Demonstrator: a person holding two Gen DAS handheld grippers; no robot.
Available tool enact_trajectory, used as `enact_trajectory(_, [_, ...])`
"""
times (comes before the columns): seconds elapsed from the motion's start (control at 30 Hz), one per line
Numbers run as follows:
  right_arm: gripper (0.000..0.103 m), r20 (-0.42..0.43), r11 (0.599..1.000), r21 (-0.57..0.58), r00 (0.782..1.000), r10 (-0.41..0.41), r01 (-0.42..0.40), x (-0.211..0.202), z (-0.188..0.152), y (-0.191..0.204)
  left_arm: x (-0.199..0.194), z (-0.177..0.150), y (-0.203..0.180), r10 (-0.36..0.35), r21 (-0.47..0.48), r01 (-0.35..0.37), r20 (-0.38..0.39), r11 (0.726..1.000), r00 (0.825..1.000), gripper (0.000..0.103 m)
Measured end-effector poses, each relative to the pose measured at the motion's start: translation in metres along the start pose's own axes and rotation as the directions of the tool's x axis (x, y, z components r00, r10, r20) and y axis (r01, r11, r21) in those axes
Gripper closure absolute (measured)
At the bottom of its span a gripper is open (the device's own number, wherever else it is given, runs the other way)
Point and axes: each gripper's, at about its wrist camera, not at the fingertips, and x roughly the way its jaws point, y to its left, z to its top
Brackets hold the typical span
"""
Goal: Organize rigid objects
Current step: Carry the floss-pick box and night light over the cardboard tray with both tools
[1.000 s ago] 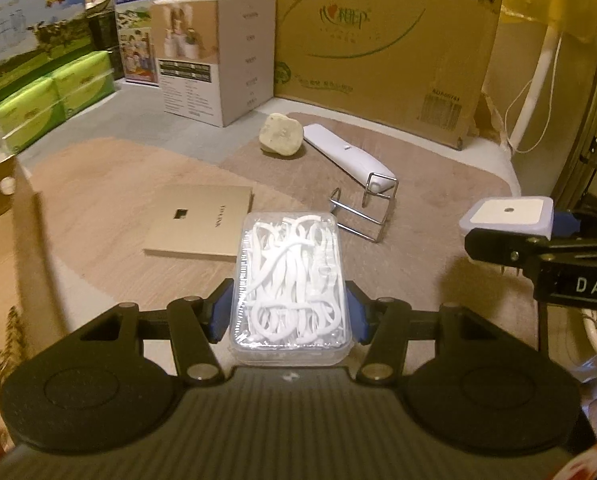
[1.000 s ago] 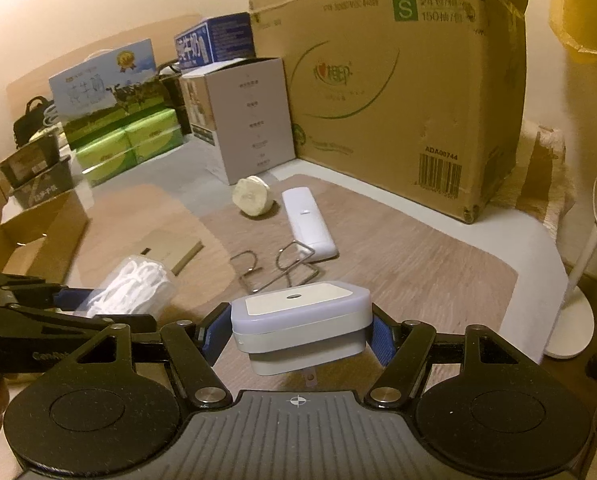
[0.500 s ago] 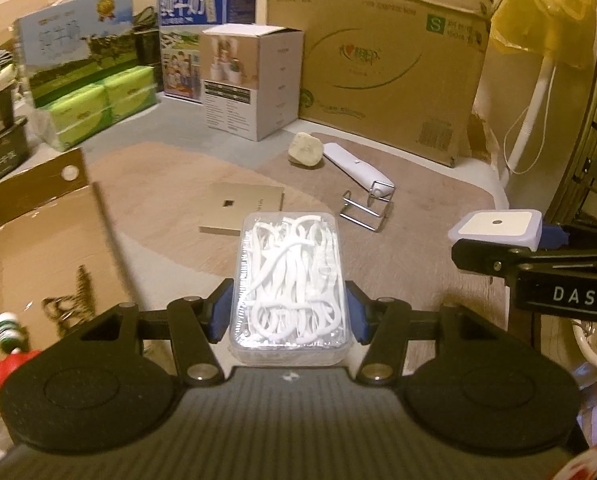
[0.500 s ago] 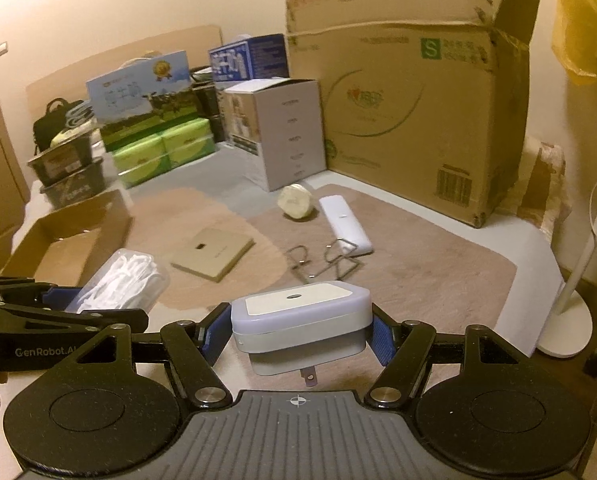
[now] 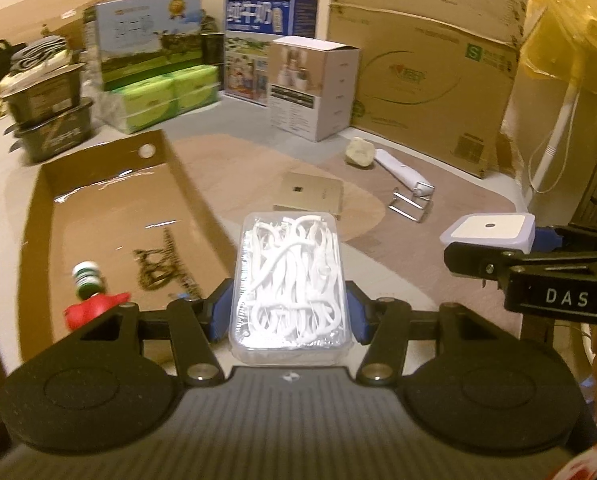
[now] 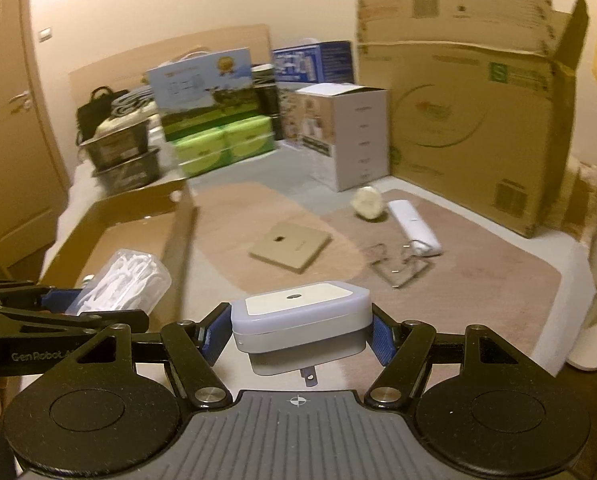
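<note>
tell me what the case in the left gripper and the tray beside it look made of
The case in the left gripper: clear glossy plastic, probably, since the white picks show through. The tray: brown cardboard, matte walls; its floor glints.

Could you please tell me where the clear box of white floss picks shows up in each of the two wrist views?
Left wrist view: the floss pick box sits at bottom centre, clamped in the left gripper.
Right wrist view: the same box is at lower left, held in front of the open cardboard tray.
Shared landmark: the flat tan square box lying on the mat.
</note>
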Motion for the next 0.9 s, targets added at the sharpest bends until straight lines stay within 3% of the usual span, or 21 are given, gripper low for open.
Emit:
enact_trajectory(0.47, [0.033,-0.021,0.989,-0.085,0.993,0.117,-0.118,0.021,0.002,0.068,-0.033,-0.014,0.066,0.121,-0.091,-0.121,-0.003,0.988,0.993,0.05])
enact_trajectory(0.9, [0.034,-0.052,0.969,-0.156,0.981,0.188,-0.194,0.062,0.014,0.118,-0.032,-0.009,0.113,0.186,-0.153,-0.186,-0.015,0.971,0.982,0.05])
